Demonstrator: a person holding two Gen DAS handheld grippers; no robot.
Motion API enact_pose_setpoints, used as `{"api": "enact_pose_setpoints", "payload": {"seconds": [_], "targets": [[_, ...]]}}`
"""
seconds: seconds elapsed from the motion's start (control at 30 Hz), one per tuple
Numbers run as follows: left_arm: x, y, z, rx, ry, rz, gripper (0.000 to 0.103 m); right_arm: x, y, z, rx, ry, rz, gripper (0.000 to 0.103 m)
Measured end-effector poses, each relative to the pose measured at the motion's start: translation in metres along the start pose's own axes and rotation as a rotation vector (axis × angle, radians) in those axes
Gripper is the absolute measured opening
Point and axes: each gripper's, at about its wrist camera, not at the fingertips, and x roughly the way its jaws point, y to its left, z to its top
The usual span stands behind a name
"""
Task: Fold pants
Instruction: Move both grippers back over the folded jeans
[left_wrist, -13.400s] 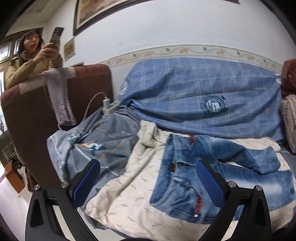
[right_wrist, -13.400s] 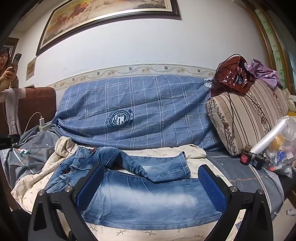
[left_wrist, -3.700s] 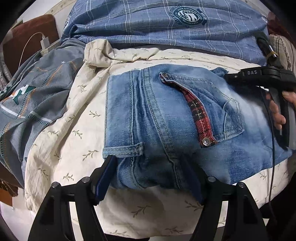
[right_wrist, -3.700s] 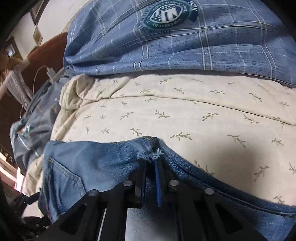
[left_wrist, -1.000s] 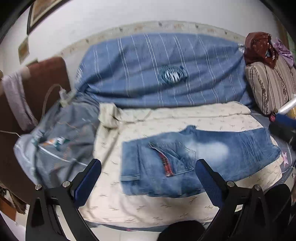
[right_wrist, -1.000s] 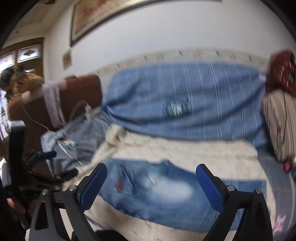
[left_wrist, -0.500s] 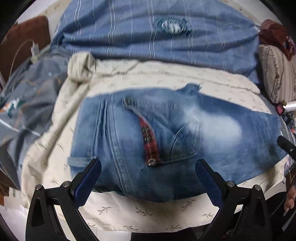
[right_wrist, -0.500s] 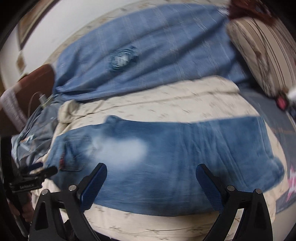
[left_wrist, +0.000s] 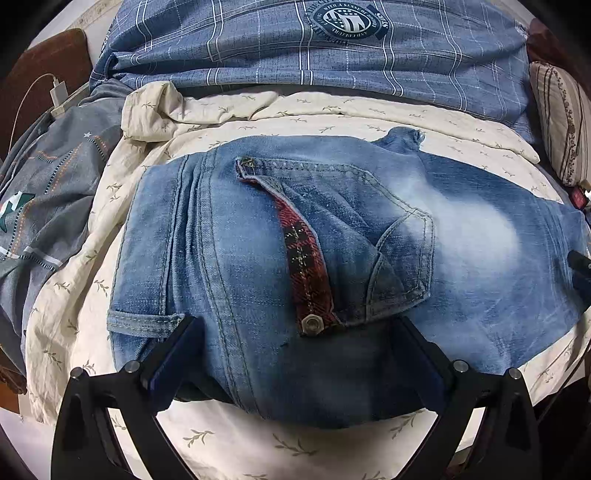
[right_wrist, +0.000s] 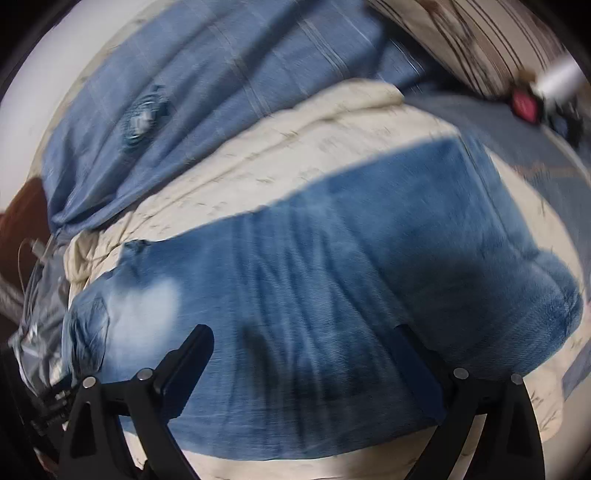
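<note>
The blue jeans lie flat on the cream leaf-print sheet, folded lengthwise, waist at the left. A back pocket with a red plaid flap faces up. My left gripper is open, its fingers pressed down on the jeans' near edge at the waist end. My right gripper is open and low over the leg part of the jeans, fingers touching the near edge. The hem end lies to the right. The right wrist view is blurred.
A blue plaid cover drapes the sofa back. A grey patterned cloth and a white charger lie at the left. A striped cushion and small items sit at the right.
Both grippers have dropped from above the sofa down onto the jeans' near edge, the left at the waist, the right on the legs. Both stay open.
</note>
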Motion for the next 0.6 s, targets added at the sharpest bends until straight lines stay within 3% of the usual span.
{"api": "enact_pose_setpoints", "payload": {"seconds": [0.23, 0.5, 0.6], "targets": [[-0.007, -0.002, -0.003, -0.002, 0.017, 0.017, 0.101, -0.006, -0.006, -0.004, -0.045, -0.014, -0.006, 0.097], [-0.061, -0.018, 0.003, 0.023, -0.091, 0.045, 0.101, -0.056, -0.040, -0.001, 0.081, -0.246, 0.055, 0.097], [-0.080, -0.033, 0.007, 0.055, -0.123, 0.042, 0.101, -0.068, -0.051, -0.001, 0.116, -0.286, 0.073, 0.097]]}}
